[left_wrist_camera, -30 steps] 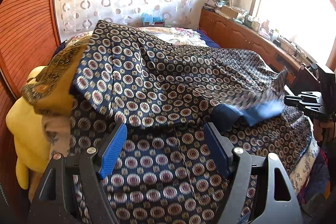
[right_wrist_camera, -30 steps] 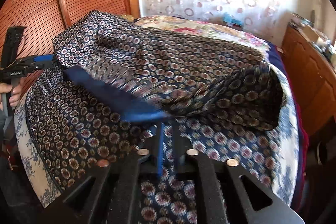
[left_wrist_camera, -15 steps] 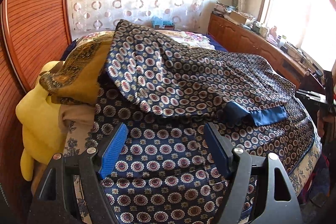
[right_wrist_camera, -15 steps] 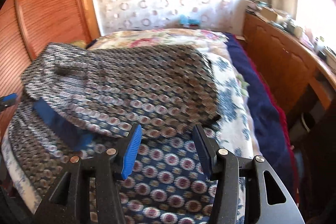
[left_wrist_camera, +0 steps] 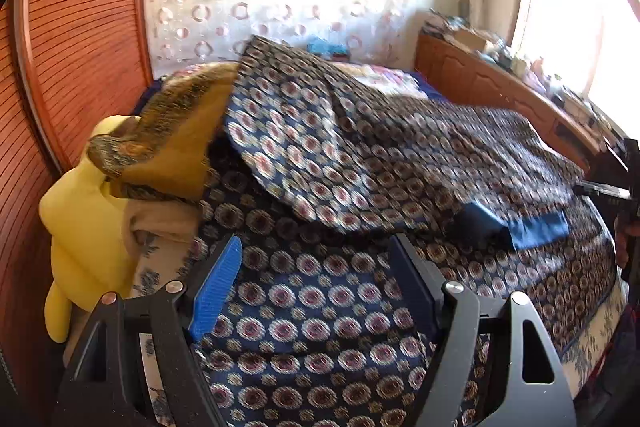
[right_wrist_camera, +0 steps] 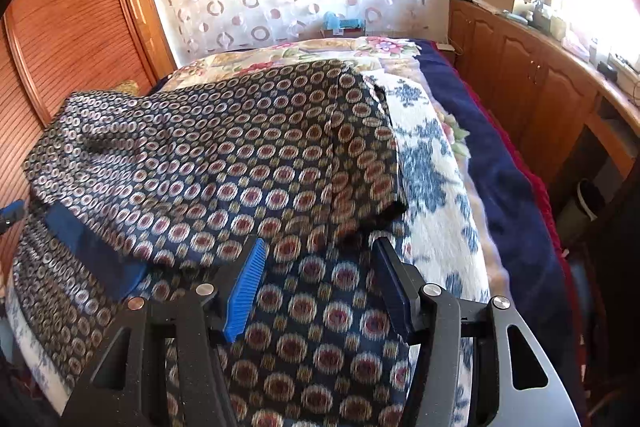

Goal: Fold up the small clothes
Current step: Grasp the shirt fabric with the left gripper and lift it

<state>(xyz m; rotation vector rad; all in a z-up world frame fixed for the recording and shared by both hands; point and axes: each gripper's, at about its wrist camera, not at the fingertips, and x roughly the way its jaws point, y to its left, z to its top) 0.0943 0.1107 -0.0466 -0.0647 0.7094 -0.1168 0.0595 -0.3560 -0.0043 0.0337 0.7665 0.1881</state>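
Presently, both grippers are observed with fingers spread apart and nothing held between them. The left gripper (left_wrist_camera: pixel 316 287) is positioned low over the near part of the patterned garment (left_wrist_camera: pixel 360 163), a dark blue cloth printed with rows of round medallions, which is spread across the bed (right_wrist_camera: pixel 432 163). The upper layer of the garment is seen folded over the lower one, its curved edge lying just beyond the left fingers (left_wrist_camera: pixel 216 287). A plain blue band (left_wrist_camera: pixel 536 229) is exposed at the right end of that fold. The right gripper (right_wrist_camera: pixel 320 287) is recorded above the garment's opposite end, where a folded corner (right_wrist_camera: pixel 384 211) lies just ahead of the right fingers (right_wrist_camera: pixel 246 287), near the garment's right edge. The same plain blue band is noted at the left of the right wrist view. The right gripper's body is partly seen at the right border of the left wrist view, beside the band.

A floral bedsheet (right_wrist_camera: pixel 424 171) is visible beside the garment, with a dark blue blanket (right_wrist_camera: pixel 504 179) beyond it. A mustard-coloured cloth (left_wrist_camera: pixel 176 131) and a yellow cushion (left_wrist_camera: pixel 80 211) are stacked at the left edge of the bed, the cloth partly under the garment's far corner. A wooden cabinet (right_wrist_camera: pixel 520 75) stands along the window side, and a ribbed wooden wardrobe door (left_wrist_camera: pixel 80 47) is noted on the other side.
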